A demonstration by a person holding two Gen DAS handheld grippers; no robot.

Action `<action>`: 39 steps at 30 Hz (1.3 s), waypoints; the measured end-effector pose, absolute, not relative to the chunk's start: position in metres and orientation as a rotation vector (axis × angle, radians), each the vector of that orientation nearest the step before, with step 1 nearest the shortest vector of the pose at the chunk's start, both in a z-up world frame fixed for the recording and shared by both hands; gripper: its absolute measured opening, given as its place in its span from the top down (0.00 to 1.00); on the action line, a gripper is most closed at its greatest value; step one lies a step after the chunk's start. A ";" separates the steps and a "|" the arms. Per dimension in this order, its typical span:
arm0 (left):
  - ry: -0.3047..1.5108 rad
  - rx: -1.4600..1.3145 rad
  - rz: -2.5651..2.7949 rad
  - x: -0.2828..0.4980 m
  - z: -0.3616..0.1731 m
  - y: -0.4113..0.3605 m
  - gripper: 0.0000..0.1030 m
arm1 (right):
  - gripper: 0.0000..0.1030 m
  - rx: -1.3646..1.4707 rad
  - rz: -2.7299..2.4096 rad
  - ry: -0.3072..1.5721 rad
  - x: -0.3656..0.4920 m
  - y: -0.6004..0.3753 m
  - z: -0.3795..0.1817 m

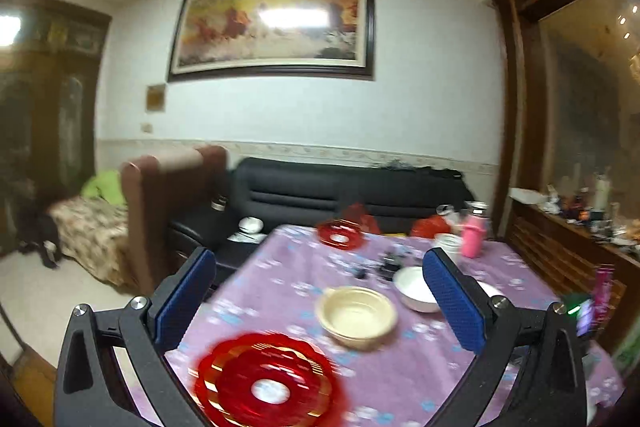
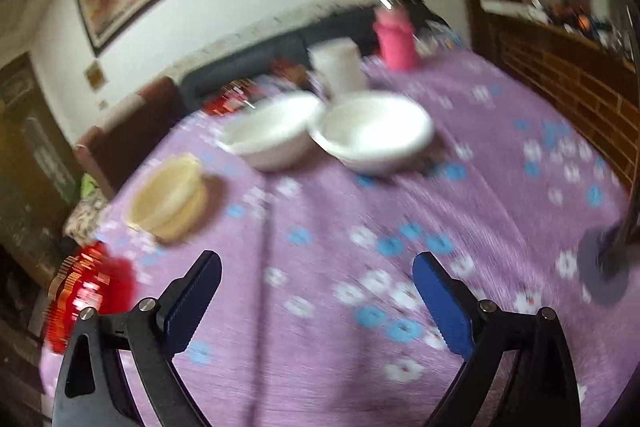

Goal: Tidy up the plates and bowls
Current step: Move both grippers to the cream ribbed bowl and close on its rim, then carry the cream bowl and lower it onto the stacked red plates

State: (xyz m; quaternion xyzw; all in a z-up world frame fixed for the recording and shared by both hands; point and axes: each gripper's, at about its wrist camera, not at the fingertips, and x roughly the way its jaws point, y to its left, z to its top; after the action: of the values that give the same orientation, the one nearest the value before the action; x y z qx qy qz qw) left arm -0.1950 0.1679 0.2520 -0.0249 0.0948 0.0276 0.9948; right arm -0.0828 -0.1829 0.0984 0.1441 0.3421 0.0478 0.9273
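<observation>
Left wrist view shows the left tool high above the bench, which is covered by a purple cloth with white and blue flowers. Its two blue pads stand wide apart and nothing is between them, so this tool is released and empty. Under it lies a red plastic plate with a scalloped edge and a pale centre, close to the near border of the bench. A cream plastic bowl with small handles sits a little farther, and a white round bowl is just behind it to the right. A second red scalloped plate lies at the far border, well apart from the first. A pink bottle stands at the far right.

In the right wrist view the right tool is also spread wide and holds nothing; only cloth is seen between its pads. Two white bowls stand side by side, seemingly touching, with the cream bowl apart on the left.

My judgement: the dishes are spread loosely, same kinds not yet together, so the sorting is at its start. Both tools hang open probably to approach a first piece. Both pictures are blurred, so fine details I cannot tell.
</observation>
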 end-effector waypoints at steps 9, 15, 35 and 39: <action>0.300 0.015 0.175 -0.133 0.313 0.209 0.00 | 0.04 0.269 0.260 0.560 -0.046 -0.144 0.219; 0.542 -0.104 0.115 -0.046 0.269 0.239 0.00 | 0.04 0.322 0.367 0.573 -0.011 -0.103 0.220; 1.086 -0.260 -0.039 0.144 0.058 0.189 0.39 | 0.33 0.420 0.325 0.909 0.089 -0.038 0.038; 1.141 -0.290 -0.038 0.156 0.035 0.185 0.39 | 0.45 0.448 0.339 0.945 0.099 -0.039 0.024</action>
State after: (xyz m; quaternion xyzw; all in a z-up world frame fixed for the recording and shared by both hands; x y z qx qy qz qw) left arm 0.1565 0.1850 0.0352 -0.1368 0.5383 -0.0177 0.8314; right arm 0.0991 -0.0390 0.0241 0.2129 0.4489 0.1611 0.8528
